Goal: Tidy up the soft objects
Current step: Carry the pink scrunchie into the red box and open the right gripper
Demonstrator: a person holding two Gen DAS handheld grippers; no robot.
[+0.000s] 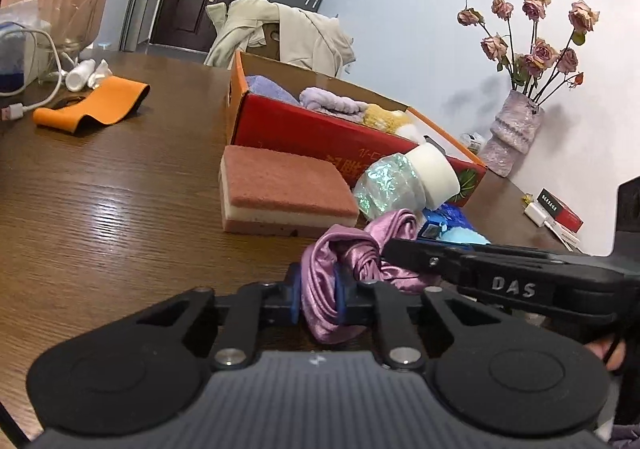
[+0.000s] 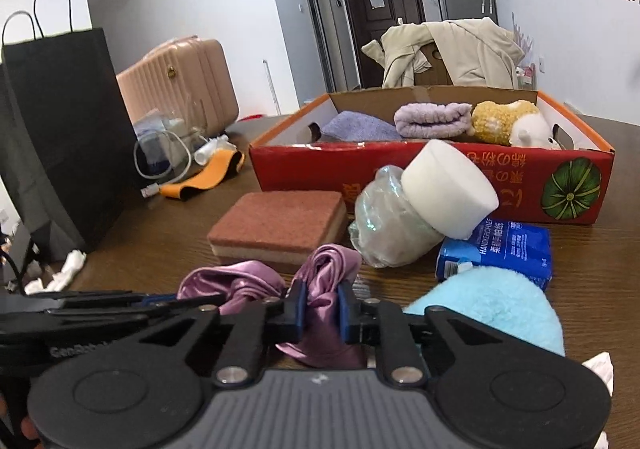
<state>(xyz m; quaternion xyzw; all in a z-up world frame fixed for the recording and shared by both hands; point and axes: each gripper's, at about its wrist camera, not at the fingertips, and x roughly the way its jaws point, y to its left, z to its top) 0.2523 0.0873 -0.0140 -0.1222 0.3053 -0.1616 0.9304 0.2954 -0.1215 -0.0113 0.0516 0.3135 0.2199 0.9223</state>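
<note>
At the bottom centre of the left wrist view, the left gripper (image 1: 318, 303) is clamped on a fold of a purple satin cloth (image 1: 352, 269), its 2 blue pads (image 1: 294, 299) pressing the fabric from either side. From the right edge of that frame the right gripper (image 1: 400, 249) reaches in, its black fingers lying against the far side of the same cloth.

Low in the right wrist view, the right gripper (image 2: 320, 311) is likewise pinched on the cloth (image 2: 320, 277), with fabric bunched between its pads (image 2: 344, 309); the left gripper (image 2: 172, 301) comes in from the lower left of that frame, meeting the other end of the cloth. The cloth lies crumpled on the brown table (image 1: 120, 185), stretched between the 2 tools.

Just behind it, toward frame centre, sit a pink sponge (image 2: 280, 227), a crinkled plastic wrap (image 2: 386, 227) with a white foam cylinder (image 2: 450, 193) leaning on it, a blue tissue pack (image 2: 504, 249) and a fluffy light-blue item (image 2: 496, 309) at the lower right.

Behind these stands a red box (image 2: 440, 177) holding a blue towel (image 2: 360, 127), a lilac towel (image 2: 434, 121) and a yellow-and-white plush toy (image 2: 508, 123). At the left edge of the right wrist view stands a black paper bag (image 2: 60, 137).
</note>
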